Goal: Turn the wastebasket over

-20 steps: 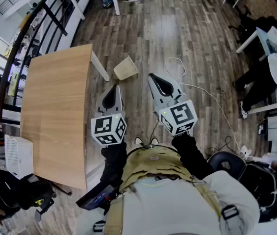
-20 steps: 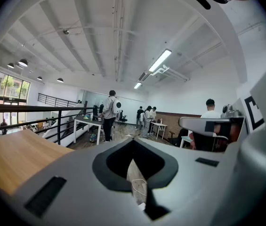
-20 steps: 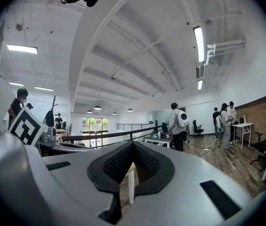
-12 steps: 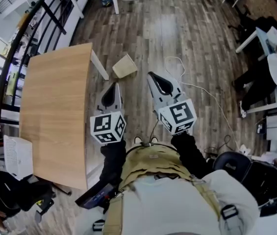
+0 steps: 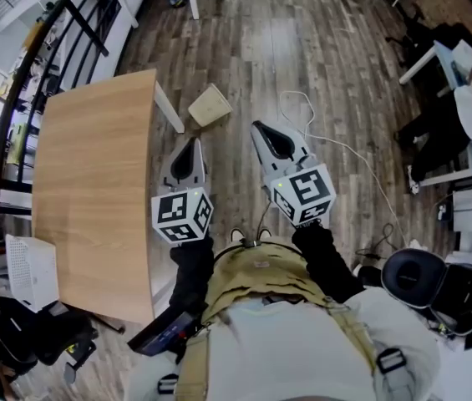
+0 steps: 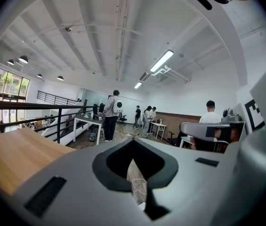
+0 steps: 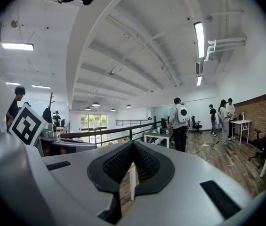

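The wastebasket [image 5: 210,105] is a tan, square-sided bin on the wood floor, just past the table's corner leg; I cannot tell which way its mouth faces. My left gripper [image 5: 190,143] is held out in front of me, shut and empty, short of the bin and a little left of it. My right gripper [image 5: 258,128] is level beside it, also shut and empty, to the bin's right and nearer me. In the left gripper view the left gripper [image 6: 133,140] has its tips together; the right gripper [image 7: 133,142] looks the same in its own view. Neither gripper view shows the bin.
A wooden table [image 5: 93,182] with a white leg [image 5: 169,107] stands at my left. A white cable [image 5: 336,144] loops over the floor at right. A seated person [image 5: 469,98], a black chair [image 5: 419,278], a black railing [image 5: 52,48] and a white perforated crate [image 5: 31,266] ring the area.
The wastebasket has slid slightly up and left in the head view as the view shifts. Both grippers keep their place and stay shut.
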The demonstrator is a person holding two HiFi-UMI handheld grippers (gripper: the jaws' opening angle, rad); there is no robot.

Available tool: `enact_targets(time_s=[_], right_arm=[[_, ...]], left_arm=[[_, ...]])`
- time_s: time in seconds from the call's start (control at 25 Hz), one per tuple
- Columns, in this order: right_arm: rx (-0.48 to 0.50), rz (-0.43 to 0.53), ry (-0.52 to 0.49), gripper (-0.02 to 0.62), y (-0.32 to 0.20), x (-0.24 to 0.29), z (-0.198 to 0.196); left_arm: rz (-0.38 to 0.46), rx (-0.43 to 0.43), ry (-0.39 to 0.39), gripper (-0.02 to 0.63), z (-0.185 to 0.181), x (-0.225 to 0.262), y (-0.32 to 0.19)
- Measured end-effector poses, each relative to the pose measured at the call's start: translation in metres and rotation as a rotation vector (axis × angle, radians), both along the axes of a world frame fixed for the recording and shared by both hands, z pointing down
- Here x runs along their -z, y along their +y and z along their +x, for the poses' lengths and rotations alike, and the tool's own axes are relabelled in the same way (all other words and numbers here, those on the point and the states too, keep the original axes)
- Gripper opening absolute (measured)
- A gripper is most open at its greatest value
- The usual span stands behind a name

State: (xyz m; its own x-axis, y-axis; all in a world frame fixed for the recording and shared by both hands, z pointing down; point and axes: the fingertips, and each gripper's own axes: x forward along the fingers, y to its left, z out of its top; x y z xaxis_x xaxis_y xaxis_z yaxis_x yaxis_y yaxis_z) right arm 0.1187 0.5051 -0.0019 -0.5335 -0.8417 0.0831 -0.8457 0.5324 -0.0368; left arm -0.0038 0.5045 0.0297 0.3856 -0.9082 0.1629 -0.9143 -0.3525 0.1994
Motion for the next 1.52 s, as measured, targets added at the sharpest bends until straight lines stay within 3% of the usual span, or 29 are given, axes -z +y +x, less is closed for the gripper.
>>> enact_targets(time_s=[0.56,0.88,1.16,1.52], right_arm=[[0.013,-0.040,0.010,0.020,-0.023,-0.027,-0.049],[0.030,-0.079,-0.006,0.020,-0.097,-0.057,-0.056],[0.089,-0.087,-0.025,0.020,-0.221,-0.068,-0.064],[0.166,-0.083,-0.041,0.020,-0.422,-0.048,-0.054]], left_arm=[[-0.035,0.027,0.009,0.002,-0.056,-0.023,-0.020],[-0.074,0.056,-0.009,0.002,-0.070,-0.050,-0.080],[-0.073,0.127,-0.032,0.002,-0.080,-0.056,-0.194],[-0.073,0.152,-0.038,0.002,-0.052,-0.039,-0.388]])
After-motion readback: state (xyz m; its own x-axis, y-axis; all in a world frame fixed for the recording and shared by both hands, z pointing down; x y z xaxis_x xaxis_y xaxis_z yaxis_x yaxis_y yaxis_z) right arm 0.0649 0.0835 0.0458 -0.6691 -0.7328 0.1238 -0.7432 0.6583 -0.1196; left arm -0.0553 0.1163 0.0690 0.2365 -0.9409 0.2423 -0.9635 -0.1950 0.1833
